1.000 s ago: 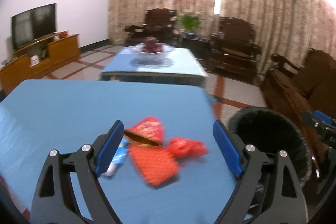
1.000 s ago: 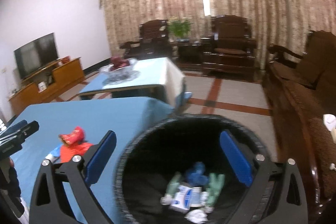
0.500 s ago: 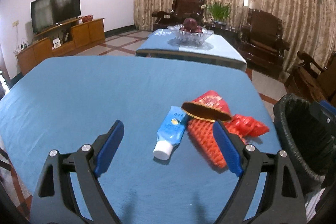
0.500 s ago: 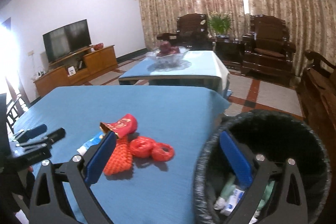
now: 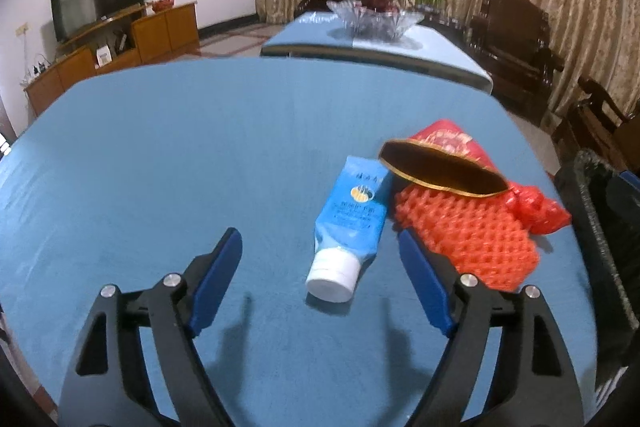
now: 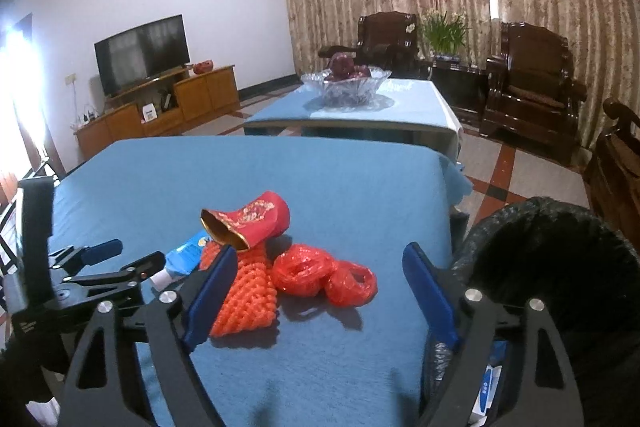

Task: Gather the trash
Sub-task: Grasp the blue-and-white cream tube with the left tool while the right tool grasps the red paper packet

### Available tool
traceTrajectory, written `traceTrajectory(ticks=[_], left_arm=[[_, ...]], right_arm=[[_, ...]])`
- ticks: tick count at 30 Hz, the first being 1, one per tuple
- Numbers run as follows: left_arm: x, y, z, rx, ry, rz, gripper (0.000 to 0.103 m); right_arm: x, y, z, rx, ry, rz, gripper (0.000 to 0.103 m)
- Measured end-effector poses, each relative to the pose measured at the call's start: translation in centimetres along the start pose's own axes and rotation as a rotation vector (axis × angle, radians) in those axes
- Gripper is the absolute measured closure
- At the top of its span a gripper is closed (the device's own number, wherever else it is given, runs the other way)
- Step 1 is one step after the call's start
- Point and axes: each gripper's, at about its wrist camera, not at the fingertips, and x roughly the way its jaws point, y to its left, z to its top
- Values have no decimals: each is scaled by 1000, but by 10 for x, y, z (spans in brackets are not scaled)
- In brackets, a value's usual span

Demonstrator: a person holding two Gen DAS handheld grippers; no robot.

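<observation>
My blue-clothed table fills most of what I see, with the black-lined trash bin just beside its right edge. The trash lies in a cluster near that edge: an orange foam net under a red pouch, a blue tube touching them, and crumpled red plastic bags alongside. My left gripper and right gripper both gape wide, holding nothing.
</observation>
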Motion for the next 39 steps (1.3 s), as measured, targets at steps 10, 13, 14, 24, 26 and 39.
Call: traceTrajectory(ticks=[10,13,14,24,26,39], left_arm=[[35,7,-4,-20,118,-42,40],[36,6,-4,-7,124,-46,45],[35,5,-4,-8,123,-47,49],[16,15,-9,-58,102,-10,71],[9,19,-11,-67,95,0,71],[3,31,11,-80,42,24,71]], right_arm=[[23,11,-1,-28,33,21,22],[30,18,-2,-39,50,37,24],[32,20,-3,-42,58,42,25],[36,40,-24,-62,126,107,30],[37,44,-27,-61,136,115,31],[64,58,7,-57,96,100,31]])
